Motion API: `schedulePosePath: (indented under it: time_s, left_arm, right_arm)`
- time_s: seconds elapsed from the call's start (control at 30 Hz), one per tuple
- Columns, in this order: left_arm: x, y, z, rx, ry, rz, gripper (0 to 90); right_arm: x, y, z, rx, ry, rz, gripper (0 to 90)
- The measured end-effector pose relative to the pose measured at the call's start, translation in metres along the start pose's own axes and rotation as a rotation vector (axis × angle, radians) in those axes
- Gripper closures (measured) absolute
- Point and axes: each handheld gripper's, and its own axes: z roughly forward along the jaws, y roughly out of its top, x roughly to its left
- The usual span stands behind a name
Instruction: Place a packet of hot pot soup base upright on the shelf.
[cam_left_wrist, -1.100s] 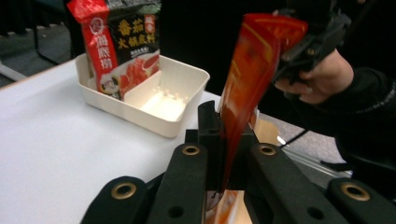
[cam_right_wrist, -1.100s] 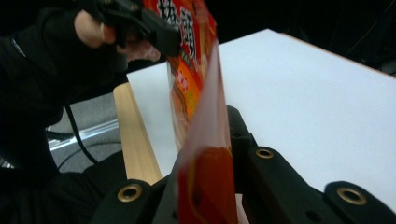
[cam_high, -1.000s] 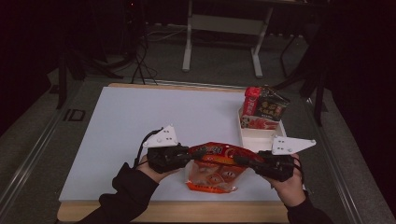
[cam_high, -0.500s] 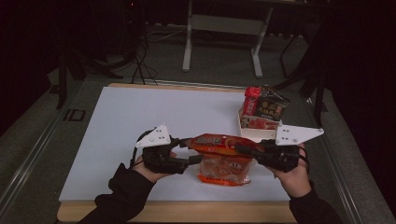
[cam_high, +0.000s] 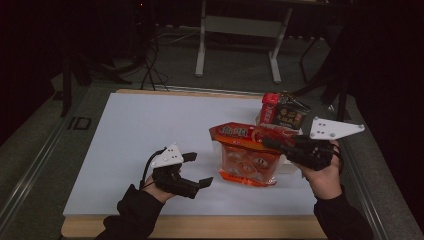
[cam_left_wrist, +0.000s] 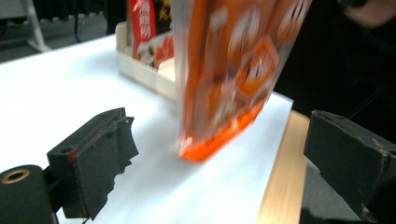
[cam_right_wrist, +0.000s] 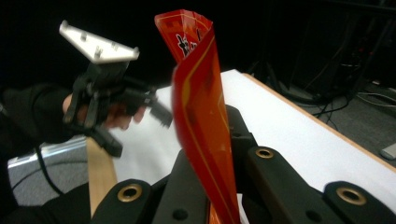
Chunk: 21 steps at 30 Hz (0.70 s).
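An orange snack bag (cam_high: 246, 159) hangs upright above the white table top, its lower edge just over the surface. My right gripper (cam_high: 268, 143) is shut on the bag's upper right edge; in the right gripper view the bag (cam_right_wrist: 200, 107) rises from between the closed jaws. My left gripper (cam_high: 197, 170) sits low at the bag's left, apart from it. Its jaws have just been opening and stand wide, with nothing between them. The left gripper view has the bag (cam_left_wrist: 229, 79) hanging ahead of the spread jaws.
A shallow white tray (cam_high: 259, 120) at the back right holds a red packet (cam_high: 270, 106) and a dark packet (cam_high: 291, 113). The table's wooden front edge (cam_high: 200, 227) runs close to both hands. Metal stand legs and cables are on the floor beyond.
The left gripper let go of the bag, opened and sank to the left. The right gripper raised the bag from lying flat on the table to hanging upright.
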Motion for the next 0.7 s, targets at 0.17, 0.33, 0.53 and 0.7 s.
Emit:
schedulePosePath:
  time_s: [0.17,0.33,0.53,0.7]
  left_arm:
    - [0.002,-0.018,0.003,0.034,0.039,0.017,7.0]
    - [0.003,-0.035,0.002,0.054,0.055,0.011,7.1]
    - [0.004,-0.059,0.002,0.088,0.084,0.002,7.0]
    - [0.003,-0.072,-0.001,0.087,0.110,-0.005,7.0]
  right_arm:
    - [-0.013,0.009,-0.005,-0.021,-0.040,0.009,90.0]
    - [-0.022,0.019,-0.012,-0.046,-0.081,0.009,90.0]
    - [-0.039,0.033,-0.025,-0.075,-0.146,0.019,90.0]
    - [-0.053,0.038,-0.032,-0.089,-0.202,0.045,90.0]
